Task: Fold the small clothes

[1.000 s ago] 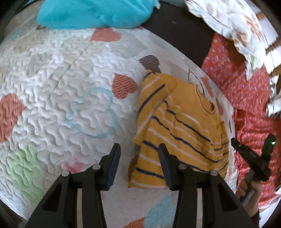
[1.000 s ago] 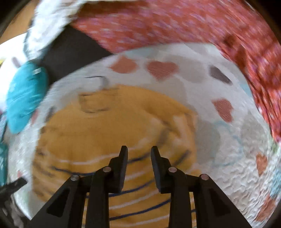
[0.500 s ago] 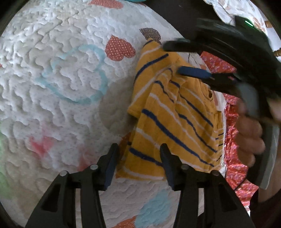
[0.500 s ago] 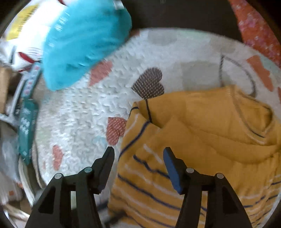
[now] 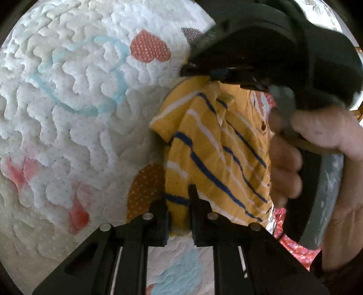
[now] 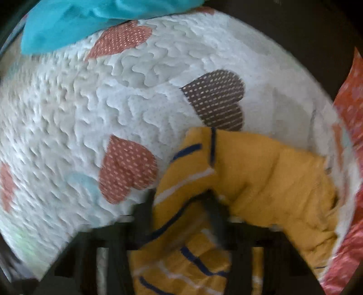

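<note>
A small yellow shirt with navy and white stripes [image 5: 217, 154] lies on a white quilt with hearts [image 5: 74, 118]. My left gripper [image 5: 179, 204] is shut on the shirt's bottom hem corner. My right gripper [image 5: 217, 74] shows in the left wrist view at the shirt's far end, held by a hand [image 5: 317, 145]. In the blurred right wrist view, the right gripper [image 6: 181, 202] has its fingers around a fold of the shirt [image 6: 261, 172] near the sleeve, pinching the cloth.
A turquoise garment [image 6: 79, 20] lies at the far edge of the quilt. Red patterned fabric [image 6: 349, 158] lies to the right. A dark gap [image 6: 295, 27] runs beyond the quilt's far edge.
Both grippers moved down onto the shirt and closed on it. The left one took the hem corner; the right one swung across to the sleeve end.
</note>
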A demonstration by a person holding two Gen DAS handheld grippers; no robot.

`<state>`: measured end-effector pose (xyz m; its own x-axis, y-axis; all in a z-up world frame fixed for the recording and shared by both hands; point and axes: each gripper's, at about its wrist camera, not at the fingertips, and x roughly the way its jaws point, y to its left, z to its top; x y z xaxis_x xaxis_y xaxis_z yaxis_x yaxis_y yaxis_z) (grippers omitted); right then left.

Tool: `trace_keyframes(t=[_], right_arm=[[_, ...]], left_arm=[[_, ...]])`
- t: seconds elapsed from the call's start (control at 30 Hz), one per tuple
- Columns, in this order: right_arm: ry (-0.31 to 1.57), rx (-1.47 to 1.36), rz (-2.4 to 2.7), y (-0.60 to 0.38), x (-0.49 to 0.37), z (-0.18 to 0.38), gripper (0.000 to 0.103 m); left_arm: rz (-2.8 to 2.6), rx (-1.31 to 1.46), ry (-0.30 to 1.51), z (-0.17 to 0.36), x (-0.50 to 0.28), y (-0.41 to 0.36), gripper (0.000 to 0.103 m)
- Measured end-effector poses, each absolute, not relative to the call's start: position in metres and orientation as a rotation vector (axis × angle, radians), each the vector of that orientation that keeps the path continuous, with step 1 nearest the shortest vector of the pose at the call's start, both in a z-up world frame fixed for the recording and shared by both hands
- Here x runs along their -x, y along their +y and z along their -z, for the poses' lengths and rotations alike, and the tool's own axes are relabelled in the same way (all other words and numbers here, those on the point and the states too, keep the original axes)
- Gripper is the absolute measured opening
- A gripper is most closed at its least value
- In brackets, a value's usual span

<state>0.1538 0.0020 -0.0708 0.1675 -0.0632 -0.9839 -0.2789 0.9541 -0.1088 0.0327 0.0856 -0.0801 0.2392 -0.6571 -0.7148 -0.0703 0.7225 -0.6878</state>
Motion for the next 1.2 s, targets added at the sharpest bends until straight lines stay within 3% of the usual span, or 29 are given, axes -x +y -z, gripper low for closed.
trace_keyframes(t=[0.07, 0.37, 0.57, 0.83, 1.07, 1.1, 1.2], right_arm=[[1.377, 0.25, -0.172, -0.006, -0.148, 0.059, 0.009], [1.211, 0.064, -0.178, -0.087, -0.11, -0.014, 0.009], [1.147, -0.116, -0.109, -0.186, -0.086, -0.041, 0.007], [1.127, -0.33, 0.039, -0.323, -0.035, -0.014, 0.007], [1.158, -0.514, 0.077, -0.382, -0.011, 0.035, 0.007], [1.156, -0.528, 0.076, -0.384, -0.009, 0.038, 0.008], [1.137, -0.54, 0.095, -0.386, -0.007, 0.041, 0.012]], left_arm=[[0.457, 0.674, 1.262, 0.071, -0.03, 0.078, 0.013], [0.571, 0.498, 1.117, 0.006, -0.002, 0.002, 0.01], [0.678, 0.466, 1.163, 0.0, 0.013, -0.078, 0.005], [0.769, 0.316, 1.215, 0.011, 0.034, -0.193, 0.005], [0.805, 0.237, 1.248, 0.015, 0.051, -0.217, 0.006], [0.809, 0.22, 1.235, 0.01, 0.055, -0.212, 0.007], [0.819, 0.191, 1.188, -0.01, 0.061, -0.175, 0.023]])
